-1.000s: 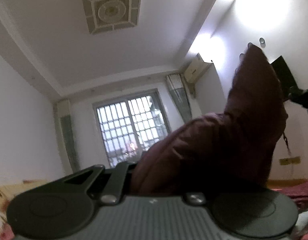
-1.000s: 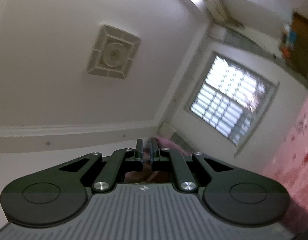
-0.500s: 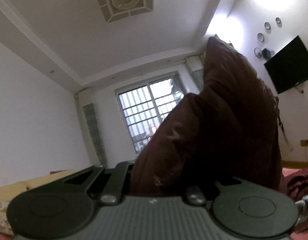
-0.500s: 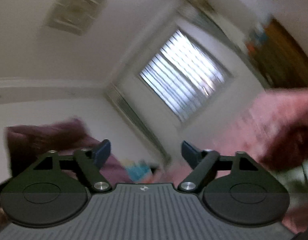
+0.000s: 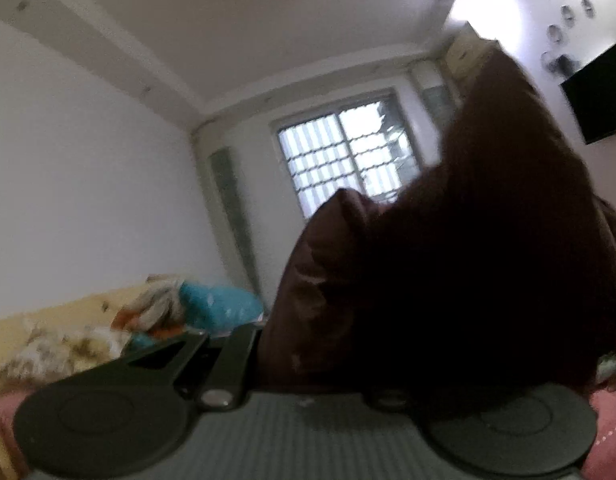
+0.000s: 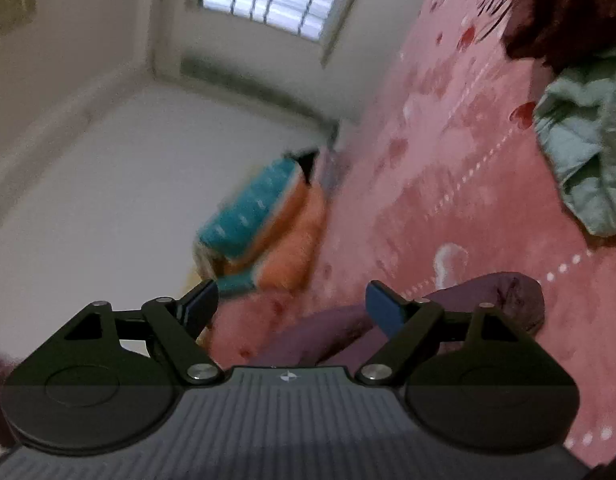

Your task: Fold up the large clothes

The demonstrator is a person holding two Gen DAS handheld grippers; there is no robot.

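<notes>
A large dark maroon garment bulges up in front of the left wrist camera and fills the right half of that view. My left gripper is shut on it, and the cloth hides its fingertips. In the right wrist view my right gripper stands open, with nothing between its blue pads. Just beyond the right pad a purple-maroon fold of clothing lies on the pink bedspread. That view is rolled, so the bed slopes up to the right.
A pale green garment lies crumpled on the bedspread at the right, with a dark fluffy cloth above it. Teal and orange folded blankets are stacked against the wall. A barred window and a wall television are ahead.
My right gripper went from shut to wide open and swung down from the ceiling toward the bed. My left gripper dipped lower, still holding the maroon garment.
</notes>
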